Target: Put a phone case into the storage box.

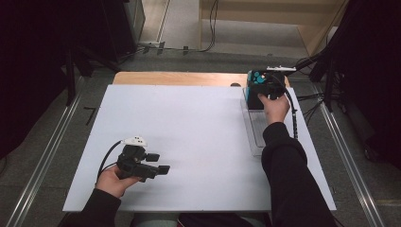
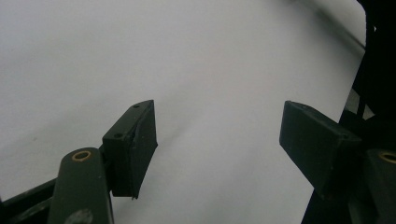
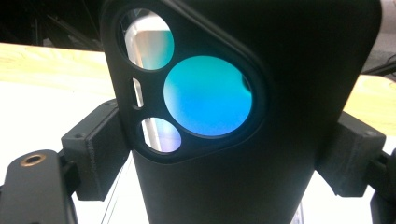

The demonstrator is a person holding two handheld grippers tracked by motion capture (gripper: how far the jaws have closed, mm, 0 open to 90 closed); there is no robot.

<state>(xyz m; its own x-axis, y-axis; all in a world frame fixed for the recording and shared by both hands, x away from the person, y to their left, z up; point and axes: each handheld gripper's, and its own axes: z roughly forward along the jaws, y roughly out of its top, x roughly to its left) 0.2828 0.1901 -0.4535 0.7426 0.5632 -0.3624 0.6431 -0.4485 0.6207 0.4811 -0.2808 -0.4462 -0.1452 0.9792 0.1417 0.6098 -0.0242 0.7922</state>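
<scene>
— What is the right gripper (image 1: 261, 92) doing, over at the far right of the tabletop (image 1: 189, 137)?

— It has its two jaws pressed on the sides of a black phone case (image 3: 243, 112). From the high view I just see a dark thing with blue-green spots in the hand. The right gripper view looks much closer: the case stands upright between the jaws, and it has three round holes and one thin slot. One big hole shines blue.

— Where is the case sitting?

— It is held up at the far end of a clear tray (image 1: 255, 127), which lies along the right edge of the white tabletop. You can pick out that tray from the high view.

— And the left gripper (image 1: 158, 163)?

— It is down at the near left, well apart from the case. Its jaws stand wide apart with nothing between them. The left gripper view shows just plain white tabletop past them.

— How many things in all?

— One case, one tray, two grippers, two hands.
</scene>
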